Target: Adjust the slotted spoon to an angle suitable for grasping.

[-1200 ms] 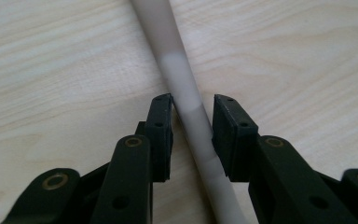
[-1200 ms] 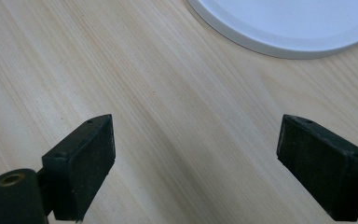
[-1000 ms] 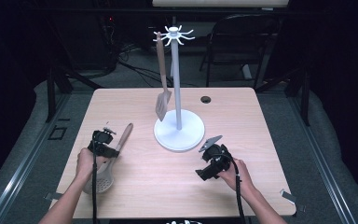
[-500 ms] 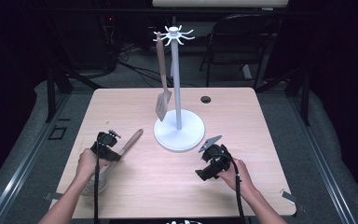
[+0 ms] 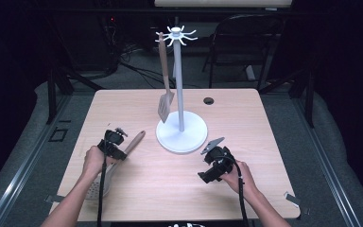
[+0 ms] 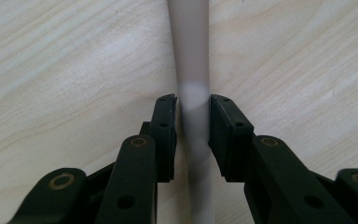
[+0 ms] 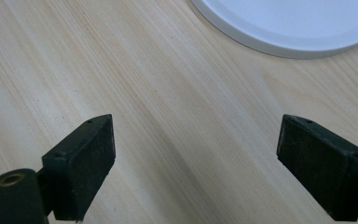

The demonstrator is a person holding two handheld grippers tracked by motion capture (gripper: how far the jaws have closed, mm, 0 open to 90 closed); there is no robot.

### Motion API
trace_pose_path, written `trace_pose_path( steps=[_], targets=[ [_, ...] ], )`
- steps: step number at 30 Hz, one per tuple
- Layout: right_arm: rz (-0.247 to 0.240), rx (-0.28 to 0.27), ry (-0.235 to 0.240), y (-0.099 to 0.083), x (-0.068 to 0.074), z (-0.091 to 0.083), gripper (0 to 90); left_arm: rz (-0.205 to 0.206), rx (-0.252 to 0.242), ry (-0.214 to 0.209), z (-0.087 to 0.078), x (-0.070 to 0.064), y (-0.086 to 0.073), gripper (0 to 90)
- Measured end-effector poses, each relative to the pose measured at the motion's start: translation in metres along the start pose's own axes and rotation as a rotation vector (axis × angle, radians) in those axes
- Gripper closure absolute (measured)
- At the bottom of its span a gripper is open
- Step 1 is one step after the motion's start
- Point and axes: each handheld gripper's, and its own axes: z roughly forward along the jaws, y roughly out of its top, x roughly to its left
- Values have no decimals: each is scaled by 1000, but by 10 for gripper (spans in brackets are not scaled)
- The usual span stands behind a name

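Since the earlier pictures, the left hand-held gripper (image 5: 115,144) has lifted the wooden handle (image 5: 135,141) so its free end tilts up toward the white stand (image 5: 181,136). Its jaws are clamped on the pale handle (image 6: 194,100) from both sides. What looks like a slotted head (image 5: 96,188) lies low by the left forearm on the surface (image 5: 246,118), though it is blurred. The right hand-held gripper (image 5: 213,163) hovers with jaws wide apart, holding nothing, near the stand's base (image 7: 298,23). A wooden spatula (image 5: 165,90) hangs from the stand.

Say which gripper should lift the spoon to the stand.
Left. The left gripper is shut on the spoon handle, while the right gripper is open over bare table.
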Motion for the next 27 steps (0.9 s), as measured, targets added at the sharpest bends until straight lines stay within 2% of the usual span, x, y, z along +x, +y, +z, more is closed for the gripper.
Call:
trace_pose_path(
  steps=[8,11,15,16,18,19,22,24,25,27],
  targets=[
    [-2,-3,-3,0,0,0,109,8,29,11,5,-2,6,733],
    [-2,-1,-3,0,0,-1,110,2,14,4,4,-1,3,745],
    [-1,0,0,-1,-1,-1,110,-14,-28,-27,3,1,-2,754],
    [12,-15,2,-1,0,0,110,-17,-42,-29,2,1,-3,755],
    [4,-4,-2,-1,-2,0,110,-21,-57,-28,0,1,-5,756],
    [4,0,0,-1,-2,0,111,-28,-92,-36,-4,3,-8,756],
    [4,2,0,-1,-2,-1,111,-52,-141,-51,-11,7,-15,756],
    [2,0,-1,-1,-2,-1,111,-61,-157,-57,-13,9,-17,756],
    [2,-2,0,-1,-1,-1,111,-74,-188,-75,-17,11,-21,757],
    [3,-2,1,-1,-1,-1,111,-64,-204,-78,-18,12,-22,758]
  ],
)
